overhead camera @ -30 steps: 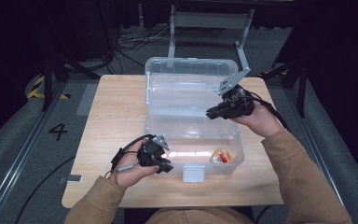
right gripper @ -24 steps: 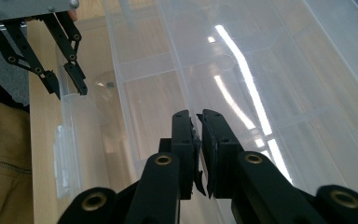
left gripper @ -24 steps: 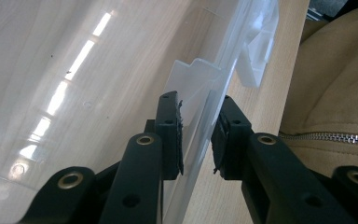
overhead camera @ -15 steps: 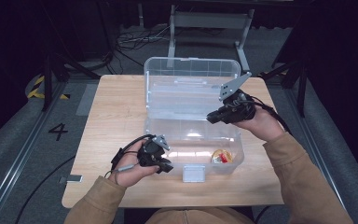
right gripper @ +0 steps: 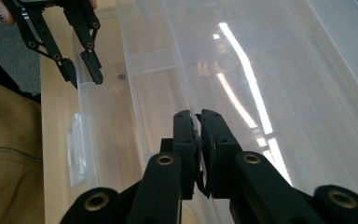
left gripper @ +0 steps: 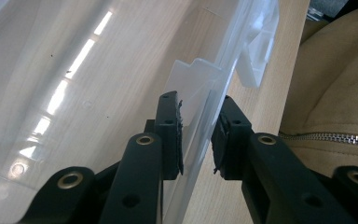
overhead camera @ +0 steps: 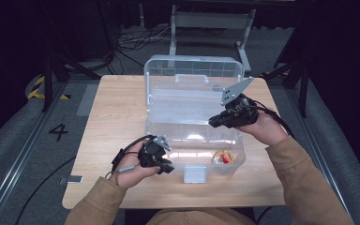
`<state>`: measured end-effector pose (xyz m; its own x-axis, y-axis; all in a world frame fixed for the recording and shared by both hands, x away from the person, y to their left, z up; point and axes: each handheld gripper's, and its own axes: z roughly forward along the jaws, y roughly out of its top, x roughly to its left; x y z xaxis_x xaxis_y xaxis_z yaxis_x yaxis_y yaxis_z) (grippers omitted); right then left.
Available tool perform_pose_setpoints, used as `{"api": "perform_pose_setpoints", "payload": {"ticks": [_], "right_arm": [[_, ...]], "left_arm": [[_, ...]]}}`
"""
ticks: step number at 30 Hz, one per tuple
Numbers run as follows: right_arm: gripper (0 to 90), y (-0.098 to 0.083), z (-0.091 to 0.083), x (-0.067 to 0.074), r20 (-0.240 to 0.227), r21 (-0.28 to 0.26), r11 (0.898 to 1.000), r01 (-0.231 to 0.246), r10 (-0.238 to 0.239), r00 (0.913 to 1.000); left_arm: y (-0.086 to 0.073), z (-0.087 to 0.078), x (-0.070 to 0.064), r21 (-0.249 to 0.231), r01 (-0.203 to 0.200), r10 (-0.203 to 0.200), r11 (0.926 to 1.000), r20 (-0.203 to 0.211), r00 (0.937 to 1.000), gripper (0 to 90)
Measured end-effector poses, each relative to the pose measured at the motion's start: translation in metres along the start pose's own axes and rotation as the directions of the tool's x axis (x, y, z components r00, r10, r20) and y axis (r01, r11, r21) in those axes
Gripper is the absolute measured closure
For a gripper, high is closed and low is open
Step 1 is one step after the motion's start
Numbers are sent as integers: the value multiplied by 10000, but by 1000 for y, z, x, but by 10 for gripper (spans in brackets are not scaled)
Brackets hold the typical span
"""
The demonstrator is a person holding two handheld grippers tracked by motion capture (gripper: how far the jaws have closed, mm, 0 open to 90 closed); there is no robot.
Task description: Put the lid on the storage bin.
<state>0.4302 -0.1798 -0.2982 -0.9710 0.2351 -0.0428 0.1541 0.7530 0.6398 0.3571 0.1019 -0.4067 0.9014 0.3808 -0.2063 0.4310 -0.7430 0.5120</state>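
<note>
Box: clear plastic box [overhead camera: 194,140] w/ lid open, mid tabletop [overhead camera: 117,108], just in front of the person. Lid [overhead camera: 192,77] stands up at the far side, handle on its top edge.

Box contents: small yellow/red item [overhead camera: 223,157] in the near-right corner; too small to say what it is. White latch [overhead camera: 194,174] hangs on the front wall, center.

Left claw: left claw [left gripper: 197,135] at the box's near-left front corner. Jaws straddle the clear front wall [left gripper: 209,112], one inside, one outside. Partly apart; inner pad looks to be touching or nearly touching the wall, outer pad shows a slim gap, so prob. not a firm clamp. Seen also in the right gripper view [right gripper: 85,70], top left, jaws pointing down over the wall's rim.

Right claw: right claw [right gripper: 198,140] jaws together, pads meeting w/ nothing visible between them. Held over the box interior, right side, above the rim; points across toward the left half of the box. High view [overhead camera: 214,121]: grey plate on top tilted up, near the lid's right end.

Hands: left hand [overhead camera: 133,168] low at the tabletop's front-left, cable looped beside it. Right hand [overhead camera: 260,126] raised at the box's right side. Tan sleeves on both arms.

Tabletop: light wood, bare apart from the box.

Floor: grey mat w/ a "4" mark [overhead camera: 58,132] left of the tabletop.
</note>
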Motion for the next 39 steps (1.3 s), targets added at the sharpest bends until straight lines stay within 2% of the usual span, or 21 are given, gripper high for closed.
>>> {"api": "perform_pose_setpoints", "payload": {"ticks": [39], "right_arm": [[860,-7,4,21,-276,292,9988,403,-395,9988]], "left_arm": [[0,0,0,-11,48,-48,10000,9,10000,745]]}}
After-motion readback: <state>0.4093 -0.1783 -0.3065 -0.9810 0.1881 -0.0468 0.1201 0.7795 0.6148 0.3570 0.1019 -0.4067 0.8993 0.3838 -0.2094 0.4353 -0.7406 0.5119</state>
